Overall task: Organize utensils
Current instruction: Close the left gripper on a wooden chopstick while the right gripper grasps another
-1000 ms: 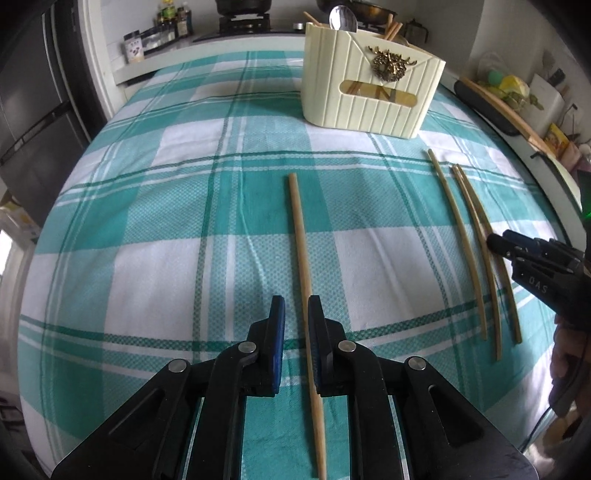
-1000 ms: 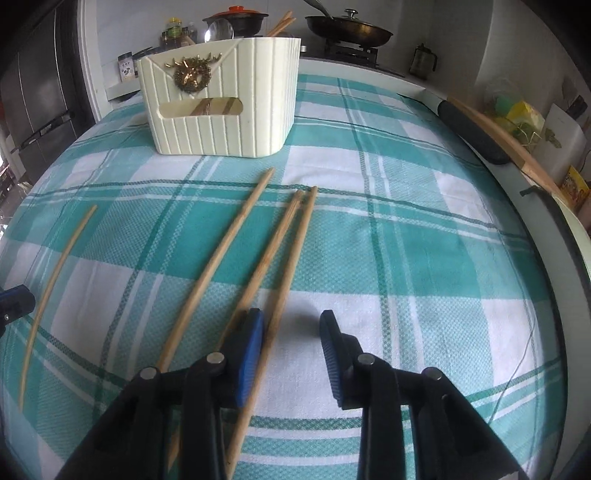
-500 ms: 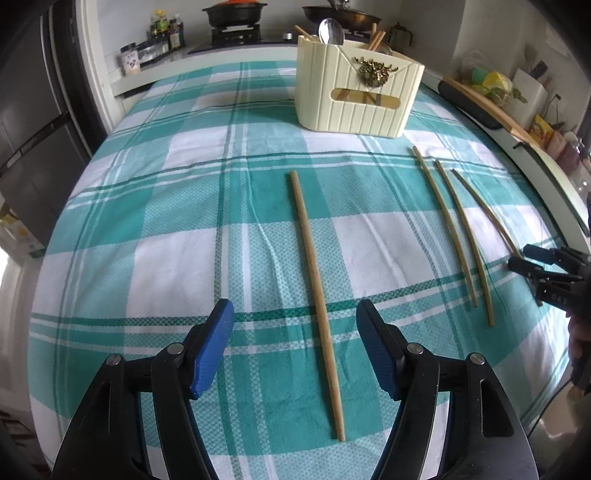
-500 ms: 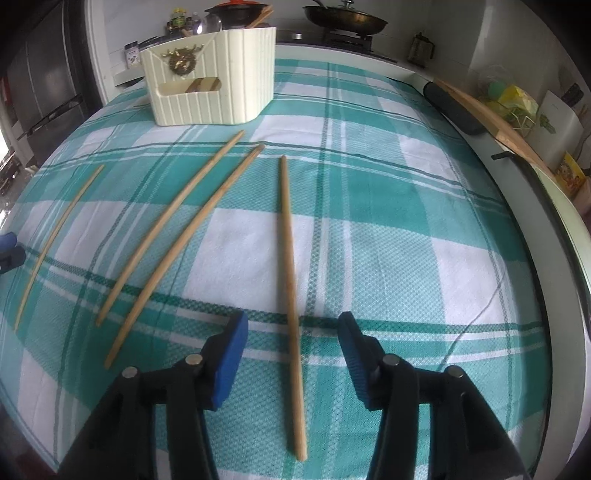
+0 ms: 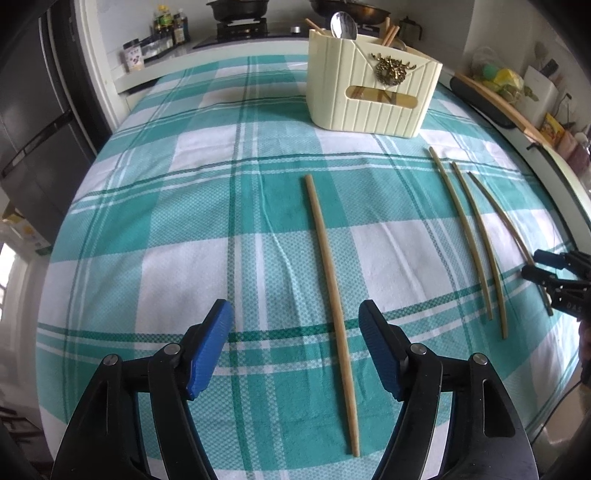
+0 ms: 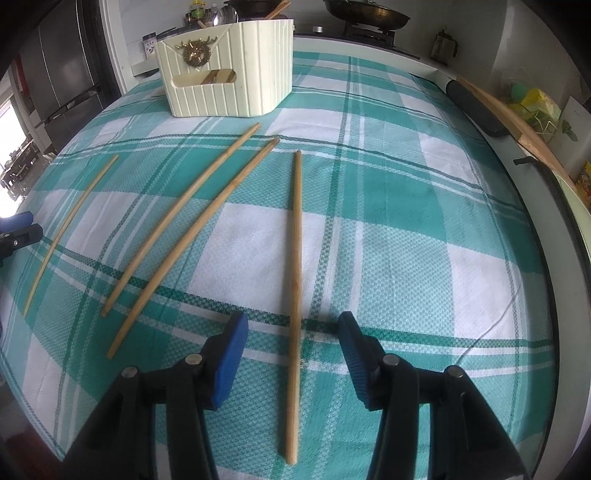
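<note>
Several wooden chopsticks lie on the green-and-white checked cloth. In the left wrist view my left gripper (image 5: 295, 325) is open, its jaws on either side of one chopstick (image 5: 330, 291). In the right wrist view my right gripper (image 6: 290, 334) is open around the near part of another chopstick (image 6: 295, 251). Two more chopsticks (image 6: 184, 218) lie to its left, and the left gripper's chopstick (image 6: 70, 229) is further left. A cream ribbed utensil holder (image 5: 373, 96) stands at the back with a spoon and chopsticks in it; it also shows in the right wrist view (image 6: 229, 70).
The right gripper's tips (image 5: 546, 266) show at the right edge of the left wrist view. A stove with pans (image 6: 365, 18) and condiment jars (image 5: 166, 33) stand behind the table. A dark tray and wooden board (image 6: 495, 107) lie along the right counter.
Both grippers opened wide and pulled back slightly. The right gripper shifted right, so one chopstick now lies alone between its jaws, apart from the other two.
</note>
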`<action>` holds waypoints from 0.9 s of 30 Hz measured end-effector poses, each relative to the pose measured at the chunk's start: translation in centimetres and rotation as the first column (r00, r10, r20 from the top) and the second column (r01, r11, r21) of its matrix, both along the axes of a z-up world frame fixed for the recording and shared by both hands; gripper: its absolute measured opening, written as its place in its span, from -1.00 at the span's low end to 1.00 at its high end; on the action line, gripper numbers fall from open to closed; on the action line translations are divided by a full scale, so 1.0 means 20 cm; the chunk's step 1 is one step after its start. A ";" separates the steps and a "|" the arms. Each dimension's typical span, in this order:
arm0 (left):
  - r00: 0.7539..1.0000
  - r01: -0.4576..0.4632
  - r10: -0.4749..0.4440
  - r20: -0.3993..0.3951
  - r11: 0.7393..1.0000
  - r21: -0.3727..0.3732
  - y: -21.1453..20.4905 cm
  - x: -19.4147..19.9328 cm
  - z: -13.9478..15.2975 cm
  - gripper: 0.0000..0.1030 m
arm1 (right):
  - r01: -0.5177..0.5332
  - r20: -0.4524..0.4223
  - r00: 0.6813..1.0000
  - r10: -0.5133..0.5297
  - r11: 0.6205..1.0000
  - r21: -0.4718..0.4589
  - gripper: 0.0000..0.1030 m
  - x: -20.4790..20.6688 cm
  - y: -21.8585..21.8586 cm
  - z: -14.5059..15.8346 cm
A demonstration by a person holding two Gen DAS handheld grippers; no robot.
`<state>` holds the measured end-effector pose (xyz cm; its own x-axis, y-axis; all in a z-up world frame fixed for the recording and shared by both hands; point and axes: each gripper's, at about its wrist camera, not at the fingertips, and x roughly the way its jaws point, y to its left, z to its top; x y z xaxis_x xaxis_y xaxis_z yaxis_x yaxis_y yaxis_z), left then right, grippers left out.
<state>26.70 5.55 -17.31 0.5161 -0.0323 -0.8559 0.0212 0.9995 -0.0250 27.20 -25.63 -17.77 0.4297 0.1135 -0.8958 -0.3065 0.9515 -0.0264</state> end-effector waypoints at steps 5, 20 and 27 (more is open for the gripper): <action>1.000 0.009 -0.009 0.006 1.000 0.024 -0.02 0.02 0.00 0.42 | -0.006 -0.008 1.000 0.006 1.000 0.004 0.00 0.01 0.00 0.00; 0.990 0.115 -0.111 -0.090 0.992 0.042 -0.10 0.23 -0.10 0.42 | -0.080 -0.091 0.993 0.079 0.997 -0.007 -0.01 0.25 0.05 0.01; 0.981 0.145 -0.141 -0.133 0.989 0.017 -0.13 0.45 -0.12 0.07 | -0.076 -0.085 0.993 0.077 0.997 0.004 -0.35 0.57 0.15 0.00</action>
